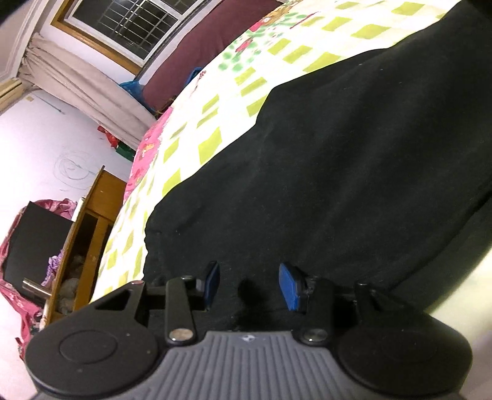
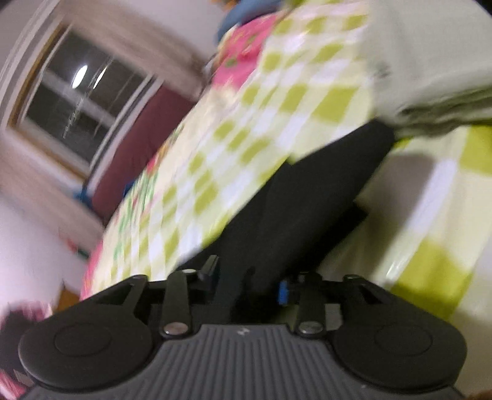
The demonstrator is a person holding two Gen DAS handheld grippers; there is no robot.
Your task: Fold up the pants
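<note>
Bedroom, night; bed [image 1: 215, 101] with a green-and-white checked sheet serving as the folding surface.

Pants [image 1: 323, 172]: black, soft cloth, spread flat across the near and right part of the bed in the left wrist view, one edge running diagonally against the sheet. Laid flat, presumably so the legs can be brought together along a clean line. In the right wrist view, pants [image 2: 307, 197] show as a narrower dark strip running away from the camera; that picture is blurred.

Left claw [image 1: 249, 284]: blue pads parted to a middling width, poised over the near edge of the cloth. Nothing visibly pinched between them; likely placed to take hold of that edge.

Right claw [image 2: 249, 283]: jaws partly apart, dark cloth lying in the gap. Whether the pads press on it cannot be told through the blur.

Pale cloth [image 2: 430, 61]: bunched at the far right of the bed, well apart from the claws.

Window [image 1: 129, 27]: far left, barred, dark outside. Curtain [image 1: 77, 89] gathered beside it.

Wooden cabinet [image 1: 89, 221]: left of the bed, near side.
</note>
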